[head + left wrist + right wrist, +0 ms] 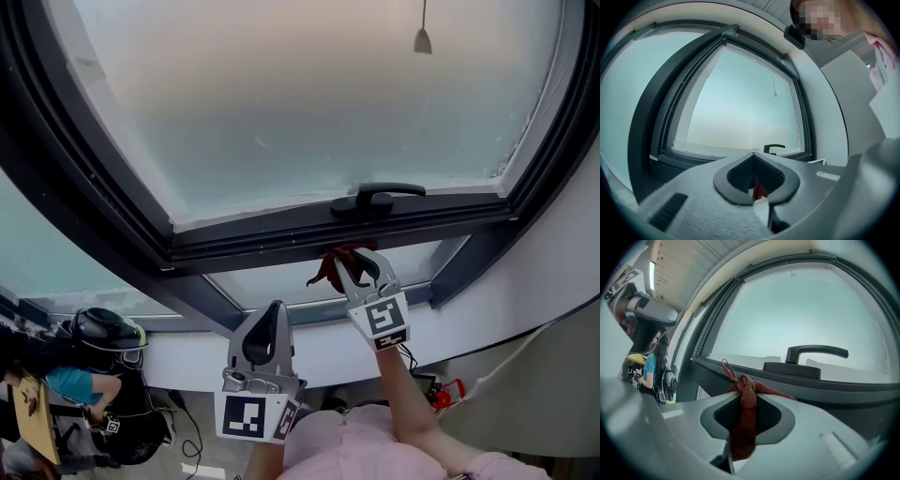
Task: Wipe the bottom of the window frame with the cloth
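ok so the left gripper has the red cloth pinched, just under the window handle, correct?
Not quite: it's the right gripper, not the left. The right gripper view shows the red cloth pinched between its jaws, just under the window handle. The left gripper sits lower, jaws together on nothing.

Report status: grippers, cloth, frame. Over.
Right gripper shut on red cloth, up at bottom frame below handle; contact unclear. Left gripper shut, empty, held lower. Nothing blocking the frame.
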Demonstrator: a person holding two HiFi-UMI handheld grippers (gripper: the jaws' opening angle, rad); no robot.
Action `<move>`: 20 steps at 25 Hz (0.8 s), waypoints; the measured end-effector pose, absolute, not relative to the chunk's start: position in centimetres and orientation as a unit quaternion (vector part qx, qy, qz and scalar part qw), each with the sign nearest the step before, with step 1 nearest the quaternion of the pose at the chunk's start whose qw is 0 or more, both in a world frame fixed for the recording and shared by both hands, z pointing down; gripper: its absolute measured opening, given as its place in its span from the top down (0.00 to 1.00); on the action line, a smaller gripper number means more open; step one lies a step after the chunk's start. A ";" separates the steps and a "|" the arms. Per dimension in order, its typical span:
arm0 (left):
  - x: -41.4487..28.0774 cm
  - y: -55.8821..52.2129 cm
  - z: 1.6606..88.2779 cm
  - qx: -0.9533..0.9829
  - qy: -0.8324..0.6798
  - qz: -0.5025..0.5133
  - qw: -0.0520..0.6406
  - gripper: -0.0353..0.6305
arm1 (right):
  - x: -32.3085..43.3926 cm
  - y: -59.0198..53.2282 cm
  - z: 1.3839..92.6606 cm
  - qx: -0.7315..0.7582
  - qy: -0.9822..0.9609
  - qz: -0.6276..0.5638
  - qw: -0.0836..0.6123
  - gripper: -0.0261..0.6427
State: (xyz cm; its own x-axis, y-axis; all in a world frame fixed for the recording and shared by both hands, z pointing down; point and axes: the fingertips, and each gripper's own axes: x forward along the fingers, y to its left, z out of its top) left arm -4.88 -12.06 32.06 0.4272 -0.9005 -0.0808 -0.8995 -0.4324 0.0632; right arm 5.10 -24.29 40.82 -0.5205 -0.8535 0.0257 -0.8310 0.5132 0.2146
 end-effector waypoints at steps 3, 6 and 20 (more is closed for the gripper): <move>-4.9 -12.0 32.1 0.845 -0.533 -0.049 0.006 0.96 | 6.2 -24.3 40.9 0.497 -0.861 -0.087 0.061 0.84; -5.0 -12.0 32.4 0.845 -0.533 -0.047 0.008 0.96 | 6.6 -24.4 40.8 0.503 -0.858 -0.084 0.059 0.84; -8.0 -12.1 32.7 0.836 -0.547 -0.029 -0.040 0.96 | 8.4 -22.5 40.8 0.541 -0.841 0.000 0.014 0.84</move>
